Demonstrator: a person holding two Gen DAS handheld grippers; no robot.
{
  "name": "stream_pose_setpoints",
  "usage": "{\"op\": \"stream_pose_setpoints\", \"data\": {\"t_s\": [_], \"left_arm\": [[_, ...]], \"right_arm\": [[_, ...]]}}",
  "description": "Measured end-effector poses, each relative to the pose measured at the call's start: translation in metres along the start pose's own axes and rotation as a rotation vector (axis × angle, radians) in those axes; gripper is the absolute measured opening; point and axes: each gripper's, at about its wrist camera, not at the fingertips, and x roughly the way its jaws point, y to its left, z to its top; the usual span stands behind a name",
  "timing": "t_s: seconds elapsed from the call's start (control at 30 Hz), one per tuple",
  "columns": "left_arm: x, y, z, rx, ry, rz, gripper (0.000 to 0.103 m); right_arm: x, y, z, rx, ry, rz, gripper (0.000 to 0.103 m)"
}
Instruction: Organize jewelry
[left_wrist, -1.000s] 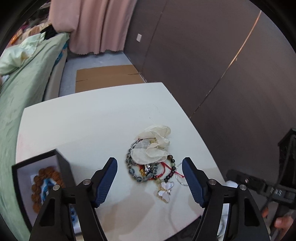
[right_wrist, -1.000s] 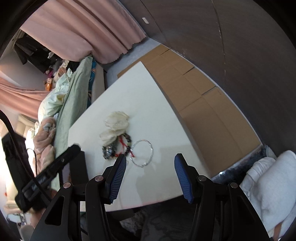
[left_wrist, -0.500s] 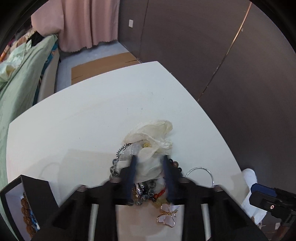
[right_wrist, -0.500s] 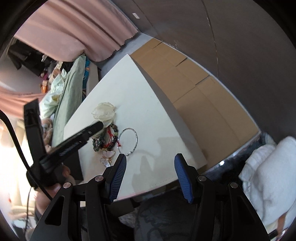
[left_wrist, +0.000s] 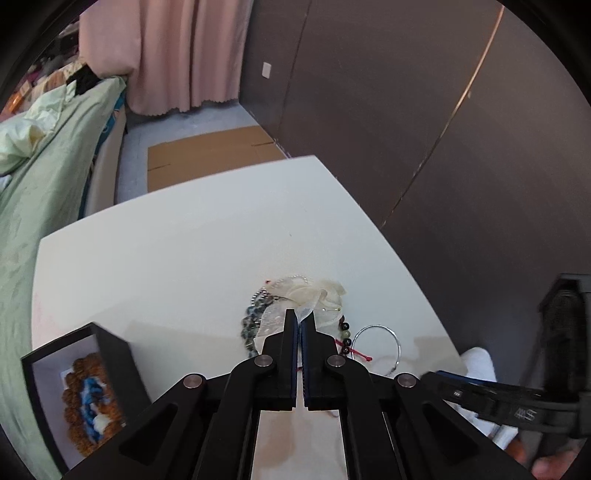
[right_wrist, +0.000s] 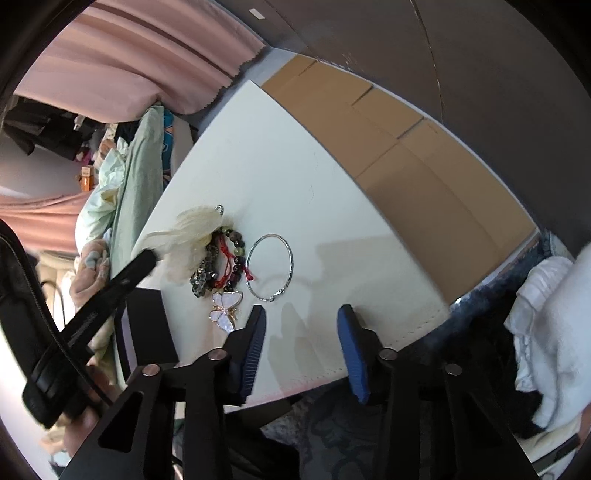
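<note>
Where beads crowd it, silver bangle (right_wrist: 269, 266), butterfly pendant (right_wrist: 225, 309) beside.

flower (right_wrist: 192, 230): cream fabric, crumpled, on top of the pile, far side
beads (right_wrist: 205, 271): dark bracelets with red cord, tangled under the flower
bangle (right_wrist: 269, 266): thin silver ring, flat, just beside the beads
butterfly (right_wrist: 225, 308): white pendant, gold rim, pile's near end
box (left_wrist: 79, 398): black, open, brown bead bracelet inside
</note>
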Motion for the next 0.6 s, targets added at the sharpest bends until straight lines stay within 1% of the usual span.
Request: {"op": "stream_pose_setpoints", "data": {"t_s": [0.17, 0.37, 0.5, 0.53, 0.6], "left_arm": [[-0.025, 0.014, -0.001, -0.035, -0.035, -0.020, 0.001], [-0.049, 0.030, -0.006, -0.085, -0.071, -0.027, 0.001], [-0.064, 0.039, -0.012, -0.113, -0.093, -0.028, 0.001], [-0.067, 0.042, -0.013, -0.119, -0.096, -0.028, 0.001], [-0.073, 0.047, -0.016, -0.131, -0.102, -0.027, 0.001]], "right_arm": [[0.012, 0.006, 0.004, 0.029, 0.019, 0.008, 0.026], [0.026, 0.013, 0.012, 0.055, 0.038, 0.011, 0.026], [0.033, 0.020, 0.017, 0.047, 0.039, -0.013, 0.026], [0.034, 0.022, 0.018, 0.035, 0.036, -0.022, 0.025], [0.035, 0.027, 0.020, 0.011, 0.033, -0.048, 0.019]]}}
